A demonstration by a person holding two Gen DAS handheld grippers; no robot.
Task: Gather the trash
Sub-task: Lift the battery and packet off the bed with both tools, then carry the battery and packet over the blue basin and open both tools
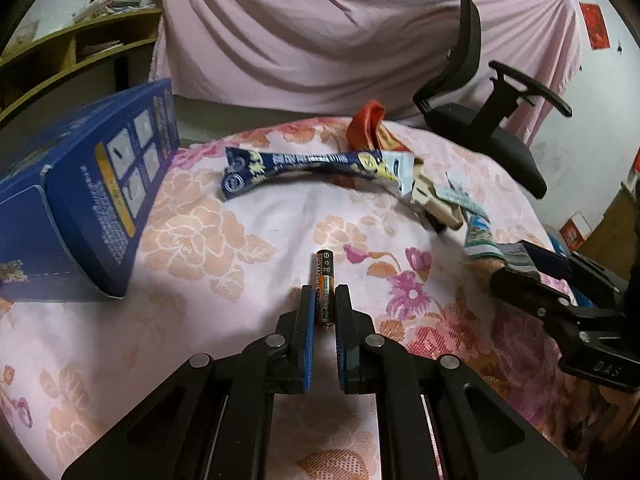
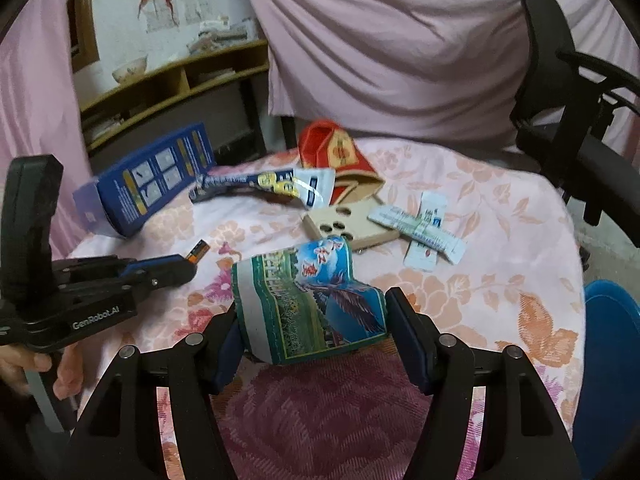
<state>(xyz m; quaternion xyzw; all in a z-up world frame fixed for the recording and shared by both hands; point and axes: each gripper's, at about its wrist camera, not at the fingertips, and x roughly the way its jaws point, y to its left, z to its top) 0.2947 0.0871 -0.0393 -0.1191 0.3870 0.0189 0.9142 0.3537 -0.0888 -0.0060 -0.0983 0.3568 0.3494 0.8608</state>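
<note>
Battery (image 1: 325, 286): slim orange-and-black cell, pinched at its near end by the left gripper (image 1: 324, 304), most of it poking out far of the pads, so a sudden swing could lever it loose.
Paper cup (image 2: 310, 300): crushed, printed green and blue with a bird, lying on its side at the near edge of the floral cloth (image 2: 500, 292); the right gripper (image 2: 312, 320) is clamped across it, though soft walls could buckle and let it slide out (a real risk).
Leftovers: blue box (image 2: 152, 180) far left, twisted wrapper (image 2: 264, 184), red packet (image 2: 340, 156), paper slips (image 2: 424, 232) far right, all apart from both tools.
</note>
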